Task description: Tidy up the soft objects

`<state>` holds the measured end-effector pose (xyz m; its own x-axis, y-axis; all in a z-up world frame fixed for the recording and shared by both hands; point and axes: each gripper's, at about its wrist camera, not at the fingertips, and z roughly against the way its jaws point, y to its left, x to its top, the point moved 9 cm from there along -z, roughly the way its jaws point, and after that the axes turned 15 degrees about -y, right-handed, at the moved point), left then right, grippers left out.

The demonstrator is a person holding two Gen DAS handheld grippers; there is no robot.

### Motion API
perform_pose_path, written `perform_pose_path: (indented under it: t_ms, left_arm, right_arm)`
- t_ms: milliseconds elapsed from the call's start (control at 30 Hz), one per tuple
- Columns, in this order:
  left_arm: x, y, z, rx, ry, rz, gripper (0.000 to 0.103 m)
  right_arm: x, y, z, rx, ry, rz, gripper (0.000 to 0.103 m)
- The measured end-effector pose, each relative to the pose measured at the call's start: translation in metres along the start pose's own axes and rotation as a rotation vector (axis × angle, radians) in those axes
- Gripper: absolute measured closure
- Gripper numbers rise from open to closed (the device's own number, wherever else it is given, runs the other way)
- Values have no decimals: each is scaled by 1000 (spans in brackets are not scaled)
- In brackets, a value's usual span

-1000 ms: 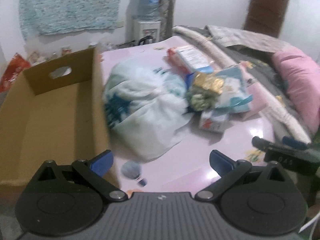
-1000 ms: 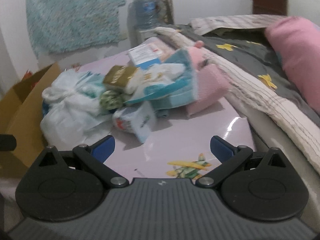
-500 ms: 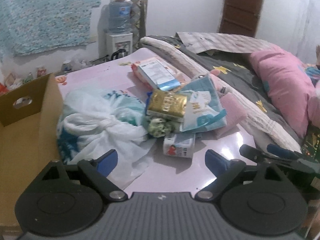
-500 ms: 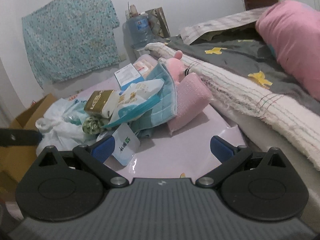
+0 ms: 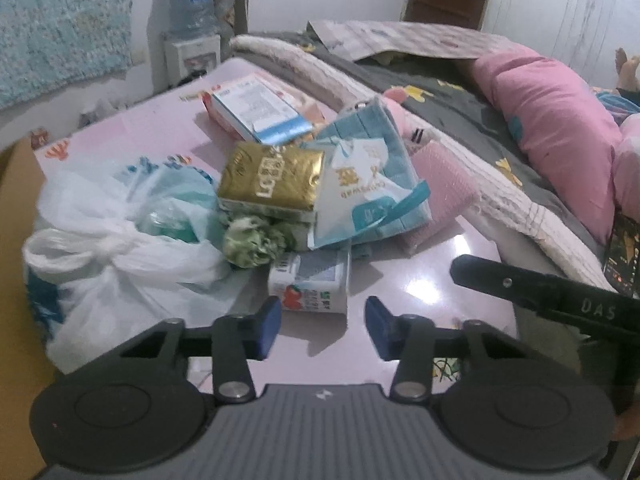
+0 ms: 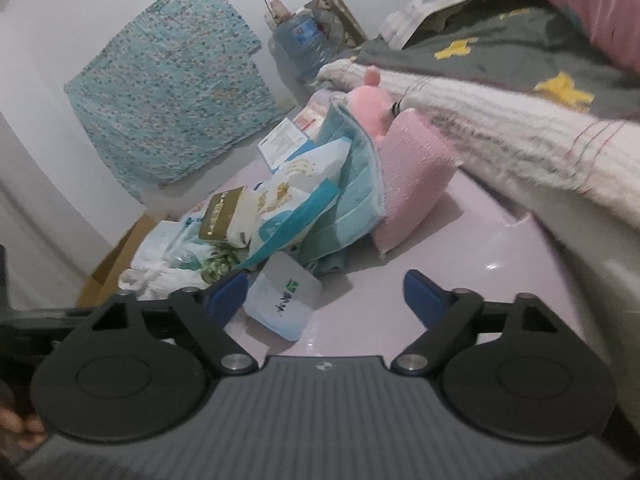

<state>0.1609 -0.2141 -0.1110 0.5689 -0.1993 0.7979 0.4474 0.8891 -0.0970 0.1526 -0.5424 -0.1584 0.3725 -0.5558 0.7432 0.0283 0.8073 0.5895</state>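
A pile of soft goods lies on the pink table [image 5: 432,280]: a knotted white plastic bag [image 5: 120,248], a gold tissue pack [image 5: 272,180], a green scrunchie [image 5: 252,240], a small tissue pack with a tomato print [image 5: 308,284], a white-and-blue pouch [image 5: 360,196] on a teal towel [image 5: 400,152], and a pink cloth [image 5: 440,196]. My left gripper [image 5: 320,326] is open and empty just before the small tissue pack. My right gripper [image 6: 326,294] is open and empty, its left finger beside the same pack [image 6: 284,300]. The teal towel [image 6: 344,208] and pink cloth [image 6: 412,184] lie beyond it.
A cardboard box [image 5: 20,280] stands at the left of the table; it also shows in the right wrist view [image 6: 116,256]. A bed with a white blanket roll [image 5: 520,208] and a pink pillow [image 5: 560,128] borders the right side. A water dispenser [image 5: 192,40] stands at the back wall.
My left gripper has swung right from the box toward the pile, narrowed its opening and come up to the small tissue pack. My right gripper has tilted and moved closer to the pile.
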Motion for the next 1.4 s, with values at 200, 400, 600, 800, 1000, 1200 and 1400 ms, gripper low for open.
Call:
perform_pose_path:
  t_ms: [200, 400, 600, 800, 1000, 1200, 1400]
  left_arm:
    - [-5, -7, -25, -15, 56, -23, 36]
    - [-9, -9, -49, 36, 82, -54, 20]
    - [-9, -9, -67, 95, 74, -78, 20]
    - [-8, -3, -68, 142, 41, -80, 36]
    - [-8, 1, -65, 143, 42, -63, 40]
    - [-14, -7, -57, 63, 78, -7, 40]
    - [-26, -11, -46, -40, 137, 116, 40]
  right_arm:
    - [-4, -3, -17, 30, 39, -62, 35]
    - [-9, -9, -24, 14, 60, -73, 35]
    - [-12, -15, -26, 0, 68, -81, 34]
    - [-8, -23, -22, -10, 58, -94, 34]
    - [-5, -29, -17, -18, 44, -103, 34]
    - [-2, -31, -10, -24, 34, -106, 34]
    - [-4, -31, -8, -22, 38, -119, 34]
